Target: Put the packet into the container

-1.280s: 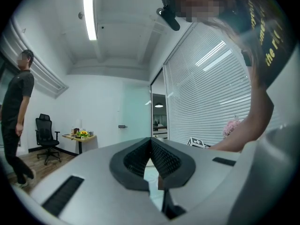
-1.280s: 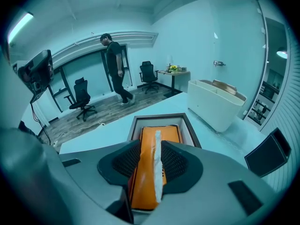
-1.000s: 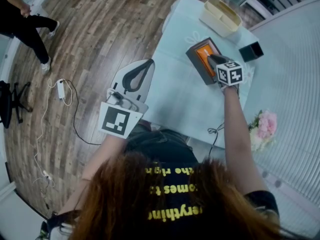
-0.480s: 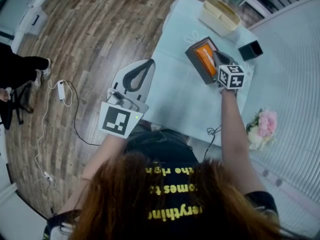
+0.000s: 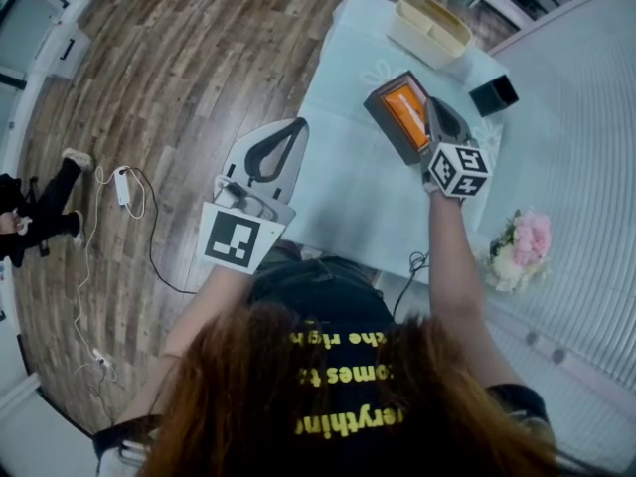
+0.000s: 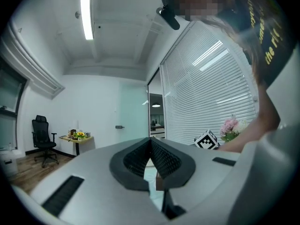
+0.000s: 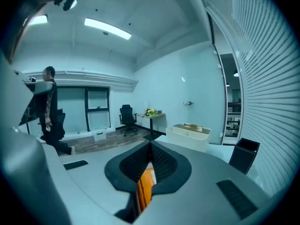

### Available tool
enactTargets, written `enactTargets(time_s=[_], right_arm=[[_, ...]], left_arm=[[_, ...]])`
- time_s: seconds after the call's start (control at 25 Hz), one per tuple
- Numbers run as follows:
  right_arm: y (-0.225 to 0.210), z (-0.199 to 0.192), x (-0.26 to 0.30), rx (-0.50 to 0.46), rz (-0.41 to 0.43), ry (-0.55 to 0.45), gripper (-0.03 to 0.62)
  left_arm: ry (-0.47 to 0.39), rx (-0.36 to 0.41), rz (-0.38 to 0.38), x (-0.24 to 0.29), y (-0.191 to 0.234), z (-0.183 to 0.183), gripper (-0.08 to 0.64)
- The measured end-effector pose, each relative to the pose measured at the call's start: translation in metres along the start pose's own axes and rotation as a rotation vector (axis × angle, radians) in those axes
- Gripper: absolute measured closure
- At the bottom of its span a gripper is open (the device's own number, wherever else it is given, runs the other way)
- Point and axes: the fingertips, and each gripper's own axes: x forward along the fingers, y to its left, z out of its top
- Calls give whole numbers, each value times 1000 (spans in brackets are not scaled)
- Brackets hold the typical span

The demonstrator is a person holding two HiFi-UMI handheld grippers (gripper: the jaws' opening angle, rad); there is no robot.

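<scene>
The grey box [image 5: 382,117] of orange packets [image 5: 405,115] lies on the pale blue table [image 5: 343,192]. My right gripper [image 5: 430,105] hangs above the box's right side. In the right gripper view its jaws [image 7: 151,145] are shut on an orange packet [image 7: 146,187] that hangs below them. The cream container [image 5: 429,28] stands at the table's far end, and ahead of the jaws as a cream container [image 7: 187,134] in the right gripper view. My left gripper [image 5: 295,127] is held off the table's left edge, shut with nothing in it [image 6: 151,140].
A small black box [image 5: 495,95] stands right of the packet box, also seen as the black box [image 7: 243,154] in the right gripper view. Pink flowers [image 5: 519,250] sit beyond the table's right edge. A white cable and power strip [image 5: 121,177] lie on the wooden floor.
My right gripper has risen above the packet box and tilted up towards level. The left gripper stayed put. A person at the left has walked further off.
</scene>
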Motion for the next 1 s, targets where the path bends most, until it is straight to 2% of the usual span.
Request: enactTargets(time_s=[0.2, 0.48, 1.0], right_arm=[[11, 23, -22, 9, -20, -96, 569], [28, 44, -57, 39, -28, -178, 569], [63, 59, -98, 70, -6, -222, 569]], left_arm=[[-3, 9, -30, 5, -7, 3, 561], [-9, 16, -68, 9, -18, 4, 561], [0, 1, -116, 7, -27, 1, 561]])
